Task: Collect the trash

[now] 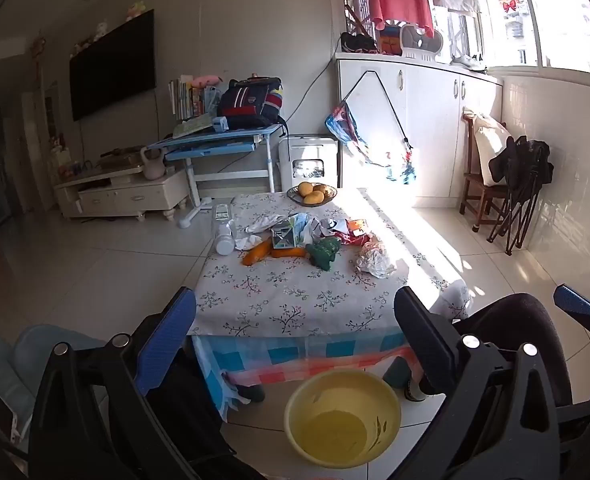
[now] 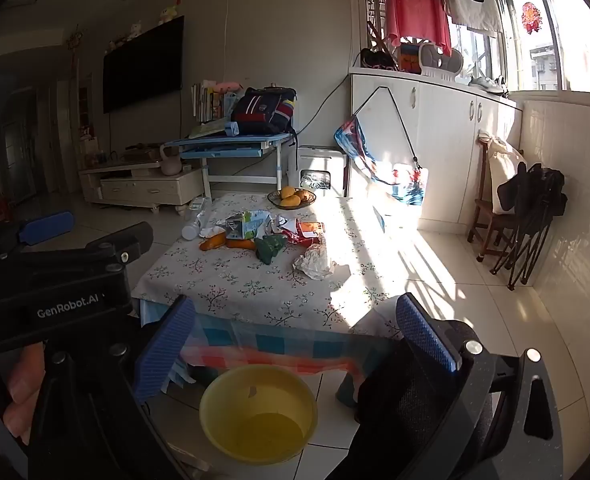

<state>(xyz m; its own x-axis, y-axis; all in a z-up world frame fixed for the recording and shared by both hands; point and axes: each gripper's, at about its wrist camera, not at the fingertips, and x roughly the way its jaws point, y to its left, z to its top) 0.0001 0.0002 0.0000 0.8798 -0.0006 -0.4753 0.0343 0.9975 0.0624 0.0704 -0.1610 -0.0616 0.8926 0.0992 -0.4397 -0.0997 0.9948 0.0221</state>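
A low table (image 1: 295,300) with a floral cloth holds a pile of trash: crumpled white paper (image 1: 375,260), a torn carton (image 1: 285,236), a red snack wrapper (image 1: 353,232), white tissues (image 1: 263,222) and a plastic bottle (image 1: 225,238). Toy carrots (image 1: 257,254) and a green toy (image 1: 325,252) lie among it. An empty yellow basin (image 1: 343,416) sits on the floor in front of the table. My left gripper (image 1: 295,320) and right gripper (image 2: 295,320) are both open and empty, held above the basin, short of the table. The crumpled paper also shows in the right wrist view (image 2: 315,262).
A fruit bowl (image 1: 311,193) stands at the table's far edge. A black mesh chair back (image 1: 511,344) is close on the right. A blue desk (image 1: 219,140), TV stand (image 1: 123,192), white cabinets (image 1: 415,120) and a wooden chair (image 1: 491,176) line the room.
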